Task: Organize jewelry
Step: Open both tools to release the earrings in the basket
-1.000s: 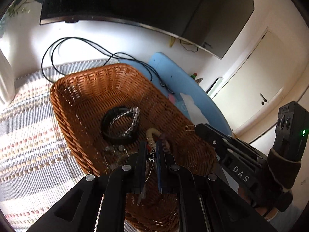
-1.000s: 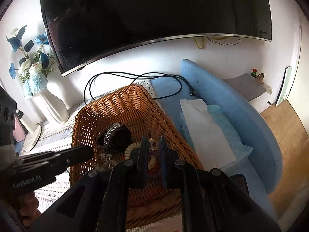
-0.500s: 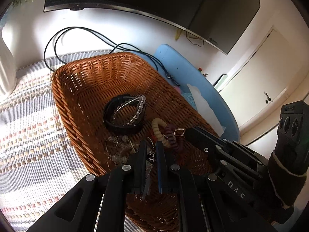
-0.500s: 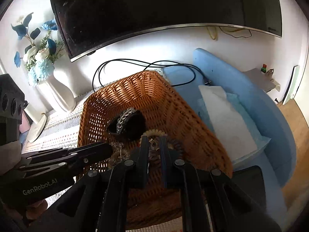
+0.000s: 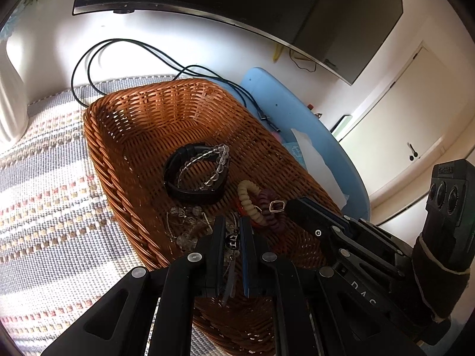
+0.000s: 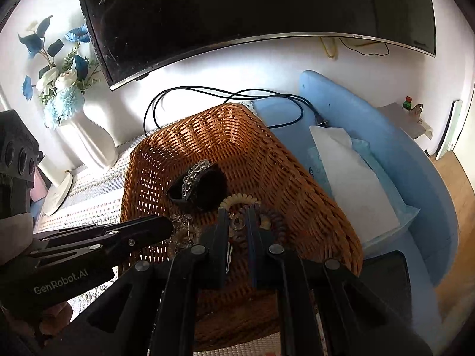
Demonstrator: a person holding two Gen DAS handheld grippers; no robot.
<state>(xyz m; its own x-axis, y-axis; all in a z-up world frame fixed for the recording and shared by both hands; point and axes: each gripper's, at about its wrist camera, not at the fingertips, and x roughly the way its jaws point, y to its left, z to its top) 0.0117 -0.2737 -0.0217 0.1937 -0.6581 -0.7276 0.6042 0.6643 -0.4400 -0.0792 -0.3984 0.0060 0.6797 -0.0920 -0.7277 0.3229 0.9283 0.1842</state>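
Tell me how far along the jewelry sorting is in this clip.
Little looks done: black band, bead bracelet, spiral hair ties and a tangle of clear beads lie loose together in the wicker basket. In hand: left gripper shut on a thin chain with a dark charm; right gripper also shut, on what I cannot tell. Left: separating nearly everything.

A basket (image 5: 124, 136) sits on a woven mat (image 5: 44, 195). Inside the basket, a watch band (image 5: 190, 190) lies centrally with a bead bracelet (image 5: 207, 163) on it. Nearer, coil hair ties (image 5: 255, 204) lie right of a chain tangle (image 5: 184, 225). Behind the basket run cables (image 5: 98, 56).
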